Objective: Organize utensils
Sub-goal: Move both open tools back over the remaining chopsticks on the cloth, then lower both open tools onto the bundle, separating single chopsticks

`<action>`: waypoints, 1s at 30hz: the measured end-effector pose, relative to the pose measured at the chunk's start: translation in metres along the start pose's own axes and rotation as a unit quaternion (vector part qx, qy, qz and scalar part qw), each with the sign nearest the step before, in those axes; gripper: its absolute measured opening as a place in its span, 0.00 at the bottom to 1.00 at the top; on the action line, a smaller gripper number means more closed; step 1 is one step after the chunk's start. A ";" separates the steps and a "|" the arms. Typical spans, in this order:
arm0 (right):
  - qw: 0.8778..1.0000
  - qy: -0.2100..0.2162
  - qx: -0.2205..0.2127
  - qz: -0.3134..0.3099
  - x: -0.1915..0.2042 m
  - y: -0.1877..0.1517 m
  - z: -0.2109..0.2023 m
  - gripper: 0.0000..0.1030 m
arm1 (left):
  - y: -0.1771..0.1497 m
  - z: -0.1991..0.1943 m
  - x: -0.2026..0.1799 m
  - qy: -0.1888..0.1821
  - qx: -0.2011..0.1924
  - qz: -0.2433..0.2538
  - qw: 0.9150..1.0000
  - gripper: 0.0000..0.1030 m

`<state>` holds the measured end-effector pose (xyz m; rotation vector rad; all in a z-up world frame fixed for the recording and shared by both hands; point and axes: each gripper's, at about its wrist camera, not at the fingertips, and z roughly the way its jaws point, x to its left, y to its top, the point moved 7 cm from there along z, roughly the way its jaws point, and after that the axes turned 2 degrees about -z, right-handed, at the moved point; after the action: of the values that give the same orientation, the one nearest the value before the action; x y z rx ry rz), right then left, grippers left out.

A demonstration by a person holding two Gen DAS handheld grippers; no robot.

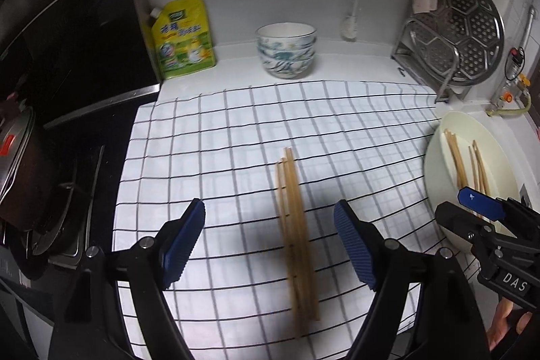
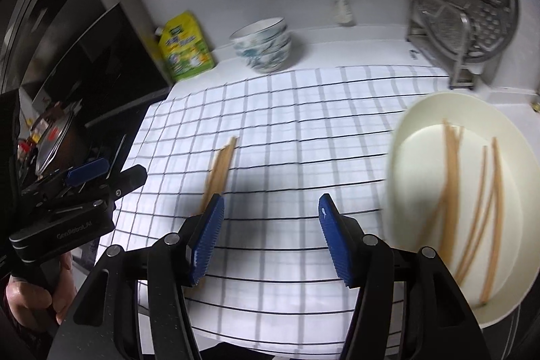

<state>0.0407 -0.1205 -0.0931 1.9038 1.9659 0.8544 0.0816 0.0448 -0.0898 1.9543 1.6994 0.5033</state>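
- The left claw point(image 1: 270, 245) stands wide open above the white cloth with a dark grid pattern point(image 1: 236, 130), its ribbed blue pads gripping nothing; a bundle of tan wooden chopsticks point(image 1: 295, 235) lies flat on the cloth below the gap, nearer the right-hand pad.
- The right claw point(image 2: 270, 238) is likewise spread wide and empty over the same cloth, with that chopstick bundle point(image 2: 221, 167) running partly behind its left-hand pad.
- A person's hand point(image 2: 30, 296) grips the handle of the left claw.
- Just right of the cloth's edge sits a pale cream round plate point(image 2: 422, 110), holding several more loose tan chopsticks point(image 2: 450, 177) that lie roughly lengthwise and partly crossed.
- Beyond the cloth's far edge, on the white worktop point(image 1: 354, 56), stands a stack of white bowls with blue-green pattern point(image 1: 287, 51).
- Left of the bowls a yellow-green refill pouch point(image 1: 182, 39) leans at the wall.
- Beyond the cloth's far right corner, a round perforated metal steamer tray point(image 1: 472, 26) stands upright in a wire rack.
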 end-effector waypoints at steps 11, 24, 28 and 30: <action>0.999 0.009 0.037 -0.009 0.044 -0.018 0.045 0.54 | -0.029 0.020 0.057 0.012 0.032 -0.026 0.999 0.75; 0.996 -0.016 0.085 0.003 0.038 -0.054 0.088 0.54 | -0.060 0.046 0.070 -0.001 0.064 -0.033 0.997 0.75; 0.995 -0.015 0.096 0.001 0.040 -0.062 0.101 0.54 | -0.064 0.051 0.068 -0.005 0.068 -0.031 0.997 0.75; 0.995 -0.014 0.099 -0.001 0.042 -0.063 0.106 0.54 | -0.066 0.054 0.068 -0.006 0.069 -0.029 0.997 0.75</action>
<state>0.0458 -0.0533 -0.2046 2.0080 2.1039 0.6484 0.0700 0.1114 -0.1748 1.9929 1.8204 0.3610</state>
